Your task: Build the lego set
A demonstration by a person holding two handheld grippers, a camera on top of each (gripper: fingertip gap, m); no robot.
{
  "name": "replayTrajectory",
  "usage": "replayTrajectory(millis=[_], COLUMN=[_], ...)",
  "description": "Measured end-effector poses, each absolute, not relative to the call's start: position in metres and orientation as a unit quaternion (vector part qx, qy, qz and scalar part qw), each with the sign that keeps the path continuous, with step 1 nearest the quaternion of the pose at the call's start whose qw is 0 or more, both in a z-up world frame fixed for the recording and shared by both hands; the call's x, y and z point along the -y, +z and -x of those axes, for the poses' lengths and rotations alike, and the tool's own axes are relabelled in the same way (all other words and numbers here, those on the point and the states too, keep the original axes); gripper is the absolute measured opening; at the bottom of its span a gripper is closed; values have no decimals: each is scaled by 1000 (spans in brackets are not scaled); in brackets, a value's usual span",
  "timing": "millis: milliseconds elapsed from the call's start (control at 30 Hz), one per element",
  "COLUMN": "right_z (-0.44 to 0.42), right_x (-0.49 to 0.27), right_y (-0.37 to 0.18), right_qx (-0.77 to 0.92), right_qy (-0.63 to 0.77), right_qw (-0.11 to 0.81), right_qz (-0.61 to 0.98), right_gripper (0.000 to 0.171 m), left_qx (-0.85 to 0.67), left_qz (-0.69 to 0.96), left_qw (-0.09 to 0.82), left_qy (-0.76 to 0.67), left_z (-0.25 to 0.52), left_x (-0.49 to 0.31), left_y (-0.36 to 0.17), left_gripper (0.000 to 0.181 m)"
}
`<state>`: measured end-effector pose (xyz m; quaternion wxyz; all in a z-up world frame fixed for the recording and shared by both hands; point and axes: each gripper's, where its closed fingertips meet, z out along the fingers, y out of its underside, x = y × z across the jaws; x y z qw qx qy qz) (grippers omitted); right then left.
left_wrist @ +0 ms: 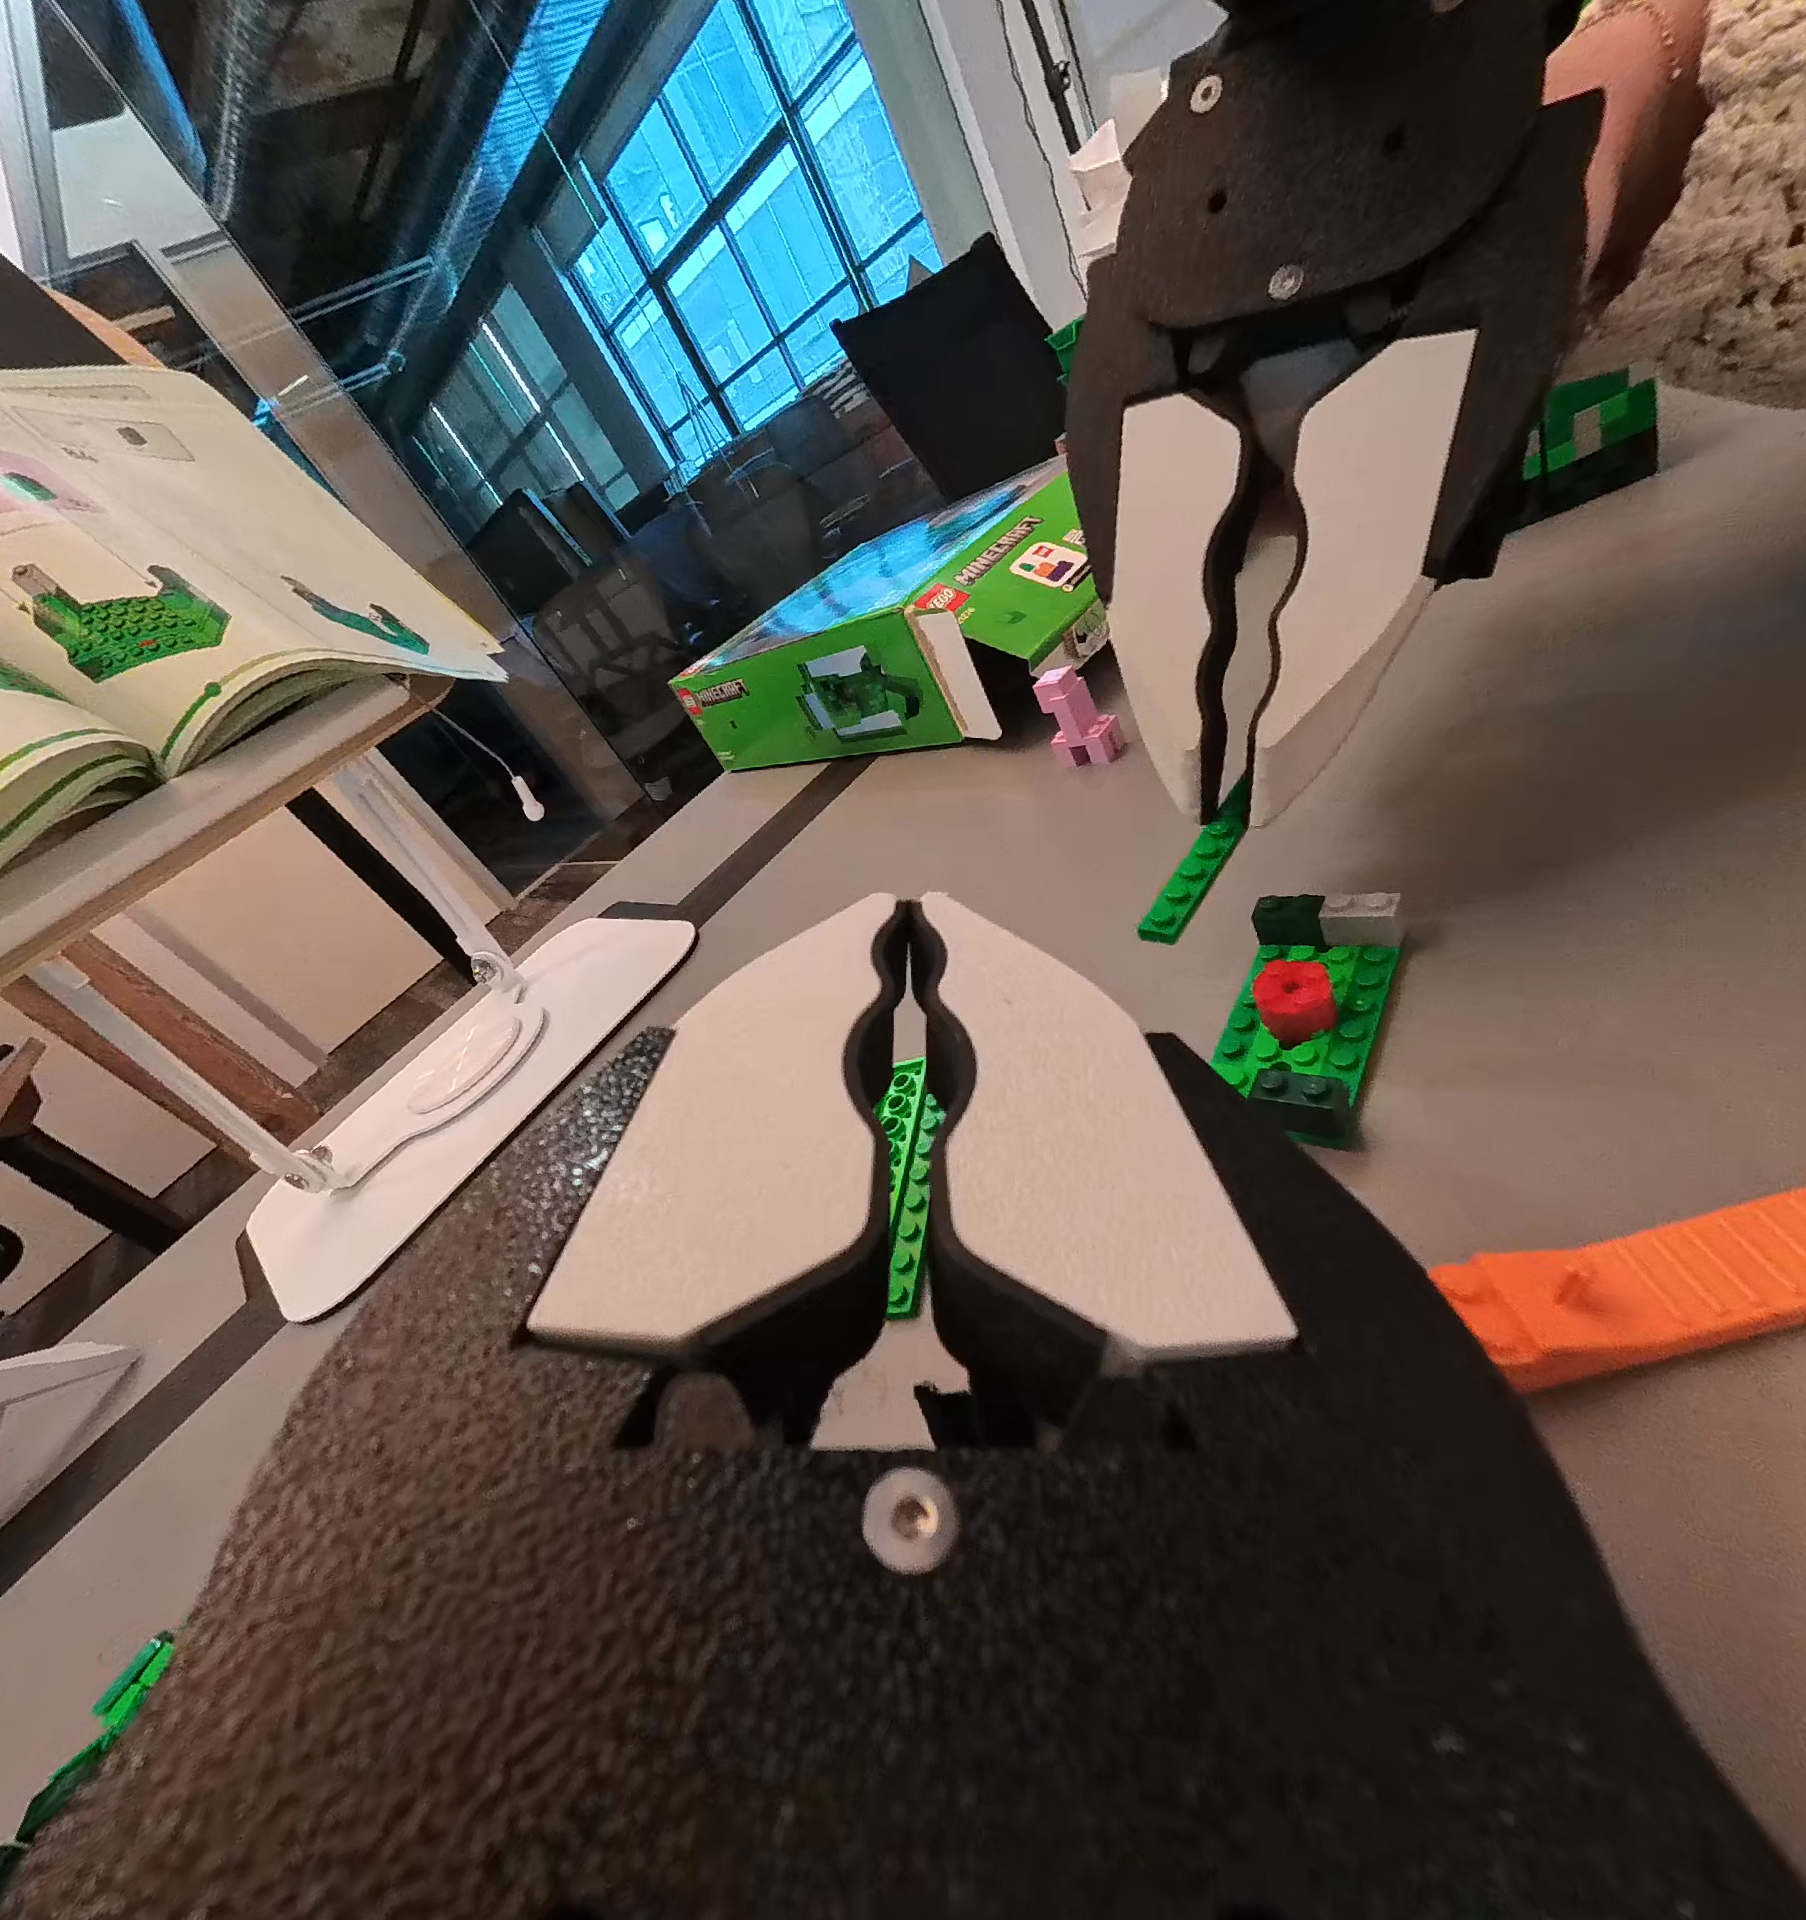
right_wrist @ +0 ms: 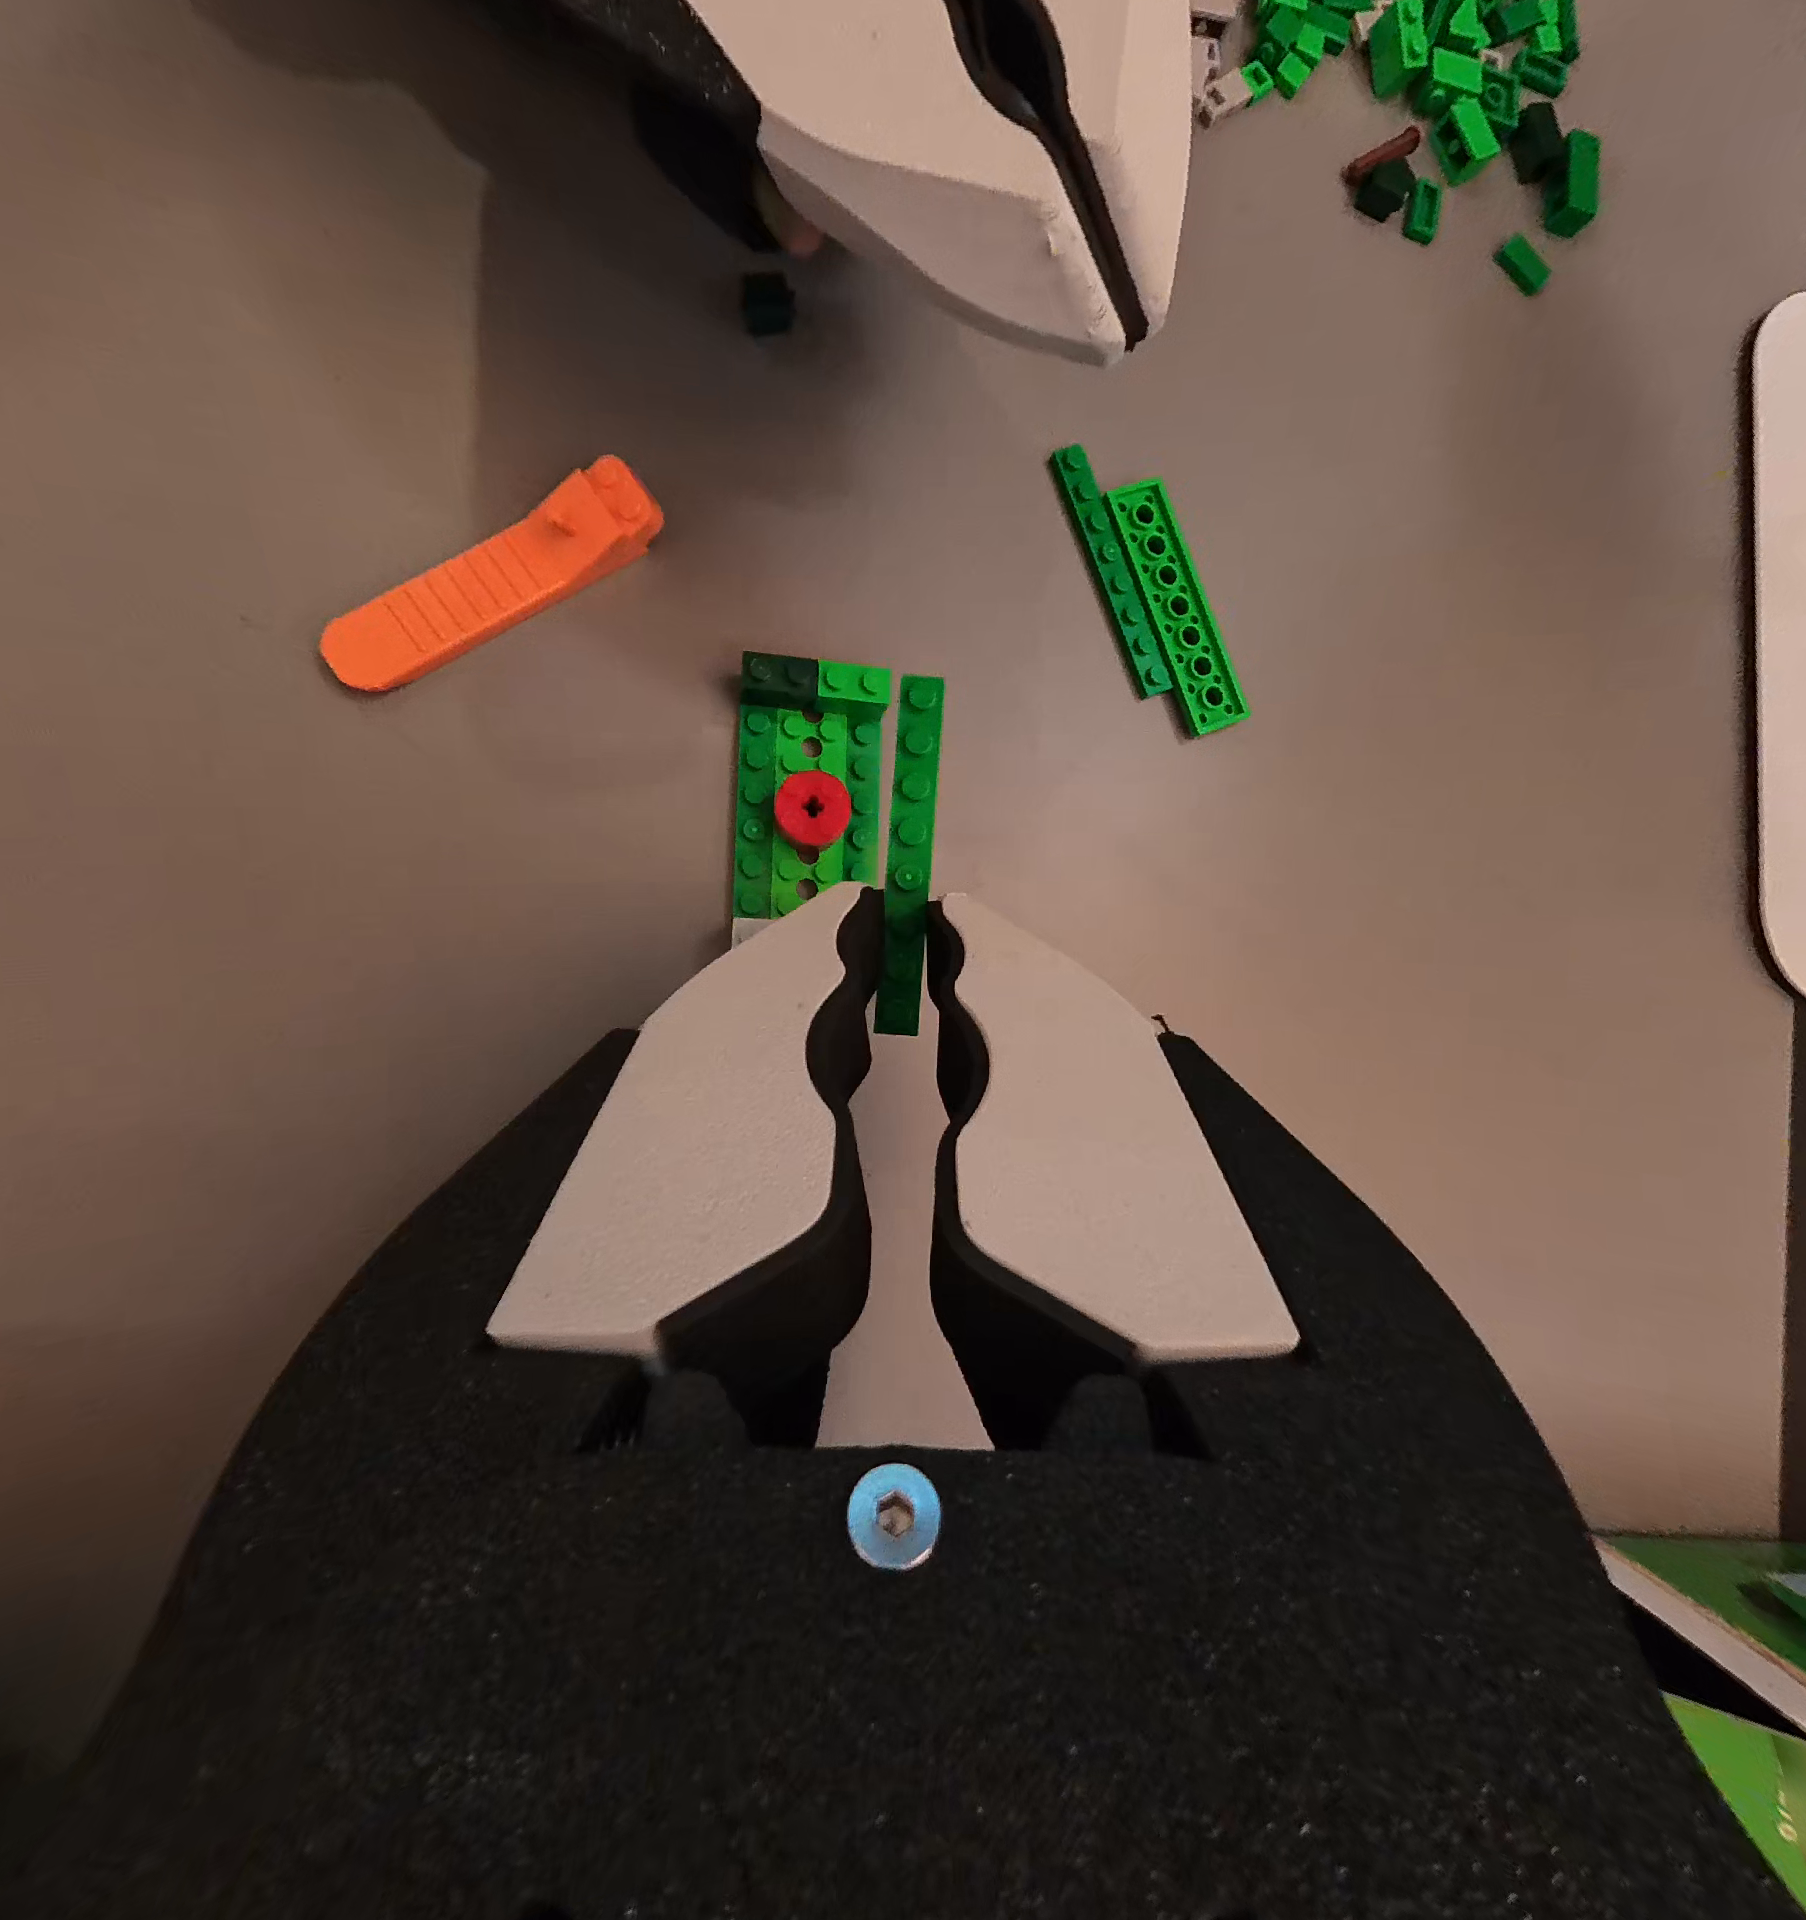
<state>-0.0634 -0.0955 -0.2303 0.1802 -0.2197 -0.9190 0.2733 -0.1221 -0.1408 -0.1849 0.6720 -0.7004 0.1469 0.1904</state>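
Between my right gripper's fingers sits one end of a long green strip plate, nipped at the tips and lying just beside the green base plate with the red round piece. My left gripper is pinched nearly closed on nothing, hovering above two more green strips lying side by side. I reckon I'm seating this strip along the base's edge, so next I need to line up the studs and press down squarely, orange separator well clear.

The orange tool is ribbed matt plastic. Beside it, the green base plate is glossy studded plastic. The table is smooth and matt.
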Motion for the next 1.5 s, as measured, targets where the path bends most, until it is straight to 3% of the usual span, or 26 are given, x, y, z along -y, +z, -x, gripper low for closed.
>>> replayTrajectory(millis=[1500], right_z=[64], right_x=[102], right_y=[-242], right_qx=[923], right_qy=[272], right_qw=[157], right_qz=[224], right_gripper=[7], left_qx=[-168], left_qz=[704], left_qw=[663], left_qy=[190], left_z=[116], left_x=[139], left_y=[-188], left_gripper=[0])
